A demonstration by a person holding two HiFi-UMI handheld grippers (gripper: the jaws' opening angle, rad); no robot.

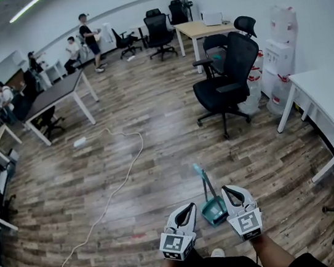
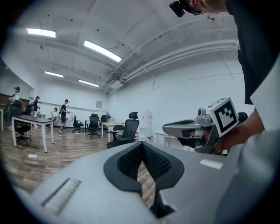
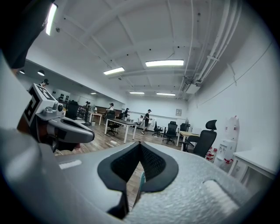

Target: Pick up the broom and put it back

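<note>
A teal broom (image 1: pixel 204 183) stands upright in its teal dustpan (image 1: pixel 214 211) on the wooden floor, its handle top pointing away from me. My left gripper (image 1: pixel 189 207) is just left of the dustpan and my right gripper (image 1: pixel 226 190) just right of it. Both point forward and level. Neither touches the broom. In the left gripper view the left gripper (image 2: pixel 142 146) has its pads together with nothing held. The right gripper (image 3: pixel 140 146) is likewise shut and empty; a teal strip (image 3: pixel 140 186) of the broom shows through the gap beneath its pads.
A black office chair (image 1: pixel 228 83) stands ahead to the right, with water jugs (image 1: pixel 279 51) behind it. A white desk (image 1: pixel 331 105) runs along the right wall. A white cable (image 1: pixel 124 179) trails over the floor at left. Several people are at the far desks.
</note>
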